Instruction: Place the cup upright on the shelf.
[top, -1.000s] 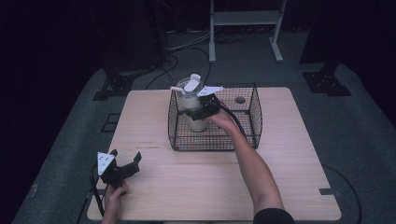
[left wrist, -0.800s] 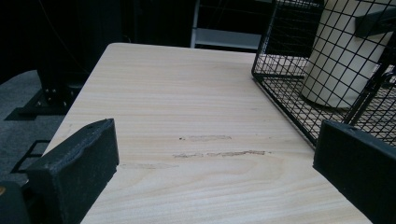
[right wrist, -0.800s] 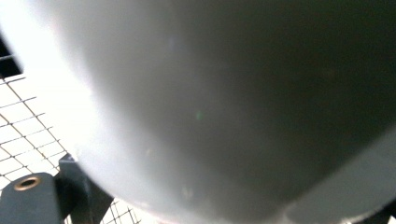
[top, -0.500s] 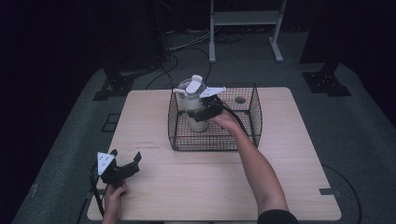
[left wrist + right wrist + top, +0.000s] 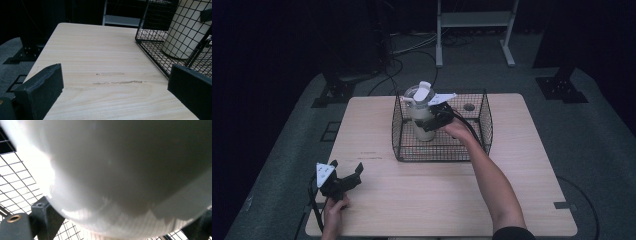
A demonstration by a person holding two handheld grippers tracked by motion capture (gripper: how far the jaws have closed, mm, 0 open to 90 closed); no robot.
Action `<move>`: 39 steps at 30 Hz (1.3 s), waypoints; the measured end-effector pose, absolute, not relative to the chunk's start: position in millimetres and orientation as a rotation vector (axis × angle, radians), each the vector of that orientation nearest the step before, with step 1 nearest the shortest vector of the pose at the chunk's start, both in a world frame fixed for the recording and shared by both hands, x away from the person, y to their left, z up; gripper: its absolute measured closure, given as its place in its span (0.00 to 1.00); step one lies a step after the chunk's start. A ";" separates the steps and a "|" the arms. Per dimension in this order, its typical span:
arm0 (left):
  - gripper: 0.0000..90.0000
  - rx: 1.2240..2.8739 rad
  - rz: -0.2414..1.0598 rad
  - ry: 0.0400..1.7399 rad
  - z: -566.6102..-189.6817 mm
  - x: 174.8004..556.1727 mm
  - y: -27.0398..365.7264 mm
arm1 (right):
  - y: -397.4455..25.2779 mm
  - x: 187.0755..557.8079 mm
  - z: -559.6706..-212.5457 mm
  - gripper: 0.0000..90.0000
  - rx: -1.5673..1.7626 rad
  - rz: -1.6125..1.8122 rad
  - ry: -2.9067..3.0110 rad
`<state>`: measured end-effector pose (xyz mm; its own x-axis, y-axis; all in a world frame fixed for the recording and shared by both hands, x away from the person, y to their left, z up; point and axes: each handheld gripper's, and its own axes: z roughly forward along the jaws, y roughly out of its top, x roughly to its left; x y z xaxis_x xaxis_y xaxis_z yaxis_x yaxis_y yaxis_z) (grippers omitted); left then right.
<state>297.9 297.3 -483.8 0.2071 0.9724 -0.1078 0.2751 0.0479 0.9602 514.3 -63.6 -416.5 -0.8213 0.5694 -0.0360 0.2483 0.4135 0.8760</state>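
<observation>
- Inside the black wire basket (image 5: 484,120), at about twelve o'clock from the table's centre, we see a cream-coloured jug (image 5: 422,122) standing upright near the basket's left wall.
- We hold the right gripper (image 5: 437,112) against the jug's side at about its three o'clock; in the right gripper view the jug's pale body (image 5: 120,170) bulges between the two dark jaws, which stand wide apart on either side and press against it, so they seem closed on the jug.
- Our right forearm (image 5: 492,180) reaches in over the basket's near rim.
- At about eight o'clock on the wooden table (image 5: 437,200), well apart from the basket, we hold the left gripper (image 5: 344,177) low over the tabletop.
- Its jaws stand wide apart with nothing between them; in the left gripper view we see bare wood (image 5: 100,62) between them.
- From that view, the basket (image 5: 155,42) and jug (image 5: 185,32) sit at about two o'clock.
</observation>
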 end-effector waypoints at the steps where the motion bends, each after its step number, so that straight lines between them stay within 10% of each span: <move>1: 0.00 1.441 0.845 1.266 -483.9 297.8 297.4 | -64.2 514.1 -416.2 0.09 0.705 1.369 2.344; 39: 0.00 1.451 0.847 1.260 -483.8 297.4 295.8 | -102.5 487.3 -392.4 0.11 0.829 1.246 2.382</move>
<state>297.4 295.8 -483.8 0.2130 0.9721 -0.0985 0.2754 0.0370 0.9606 487.3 -102.5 -392.4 -0.7773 0.6288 -0.0191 0.3429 0.4489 0.8252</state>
